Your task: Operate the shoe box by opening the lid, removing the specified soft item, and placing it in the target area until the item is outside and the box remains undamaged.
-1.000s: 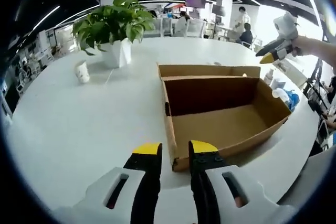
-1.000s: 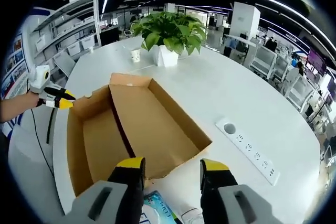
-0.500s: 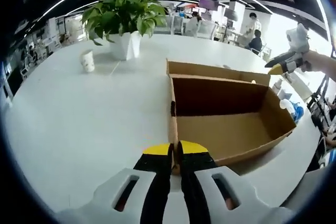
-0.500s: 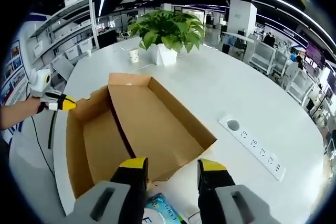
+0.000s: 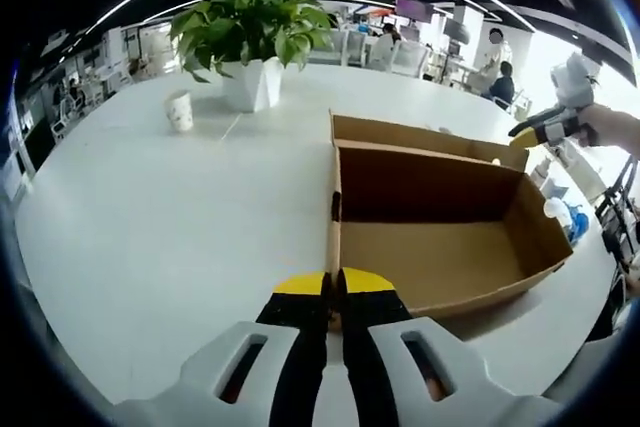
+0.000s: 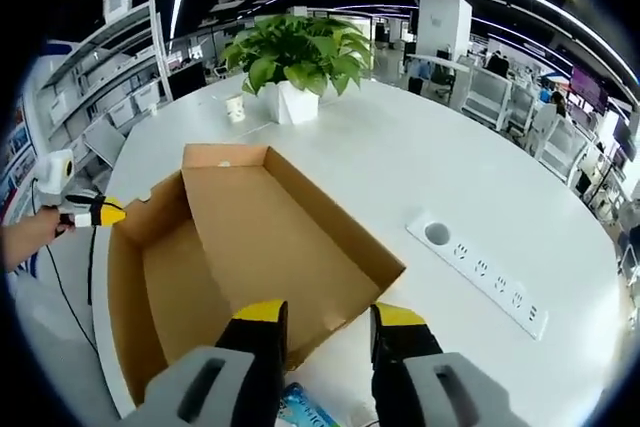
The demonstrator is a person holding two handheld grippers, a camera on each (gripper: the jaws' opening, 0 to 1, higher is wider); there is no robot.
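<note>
The left gripper (image 5: 331, 285) has its yellow-tipped jaws pressed together at the near corner of the open cardboard shoe box (image 5: 440, 237); whether they pinch the box wall I cannot tell. The right gripper (image 6: 325, 315) hangs above the opposite end of the box with its jaws parted and nothing between them. Just under it, at the near edge of the tabletop (image 6: 420, 177), lies a blue and white soft packet (image 6: 305, 410), outside the box. The box interior looks bare, its lid folded back flat on the far side. Beyond the box, toward the far edge, stand a potted plant (image 5: 253, 35) and a paper cup (image 5: 180, 110). A white power strip (image 6: 480, 272) lies beside the box in the right gripper view.
</note>
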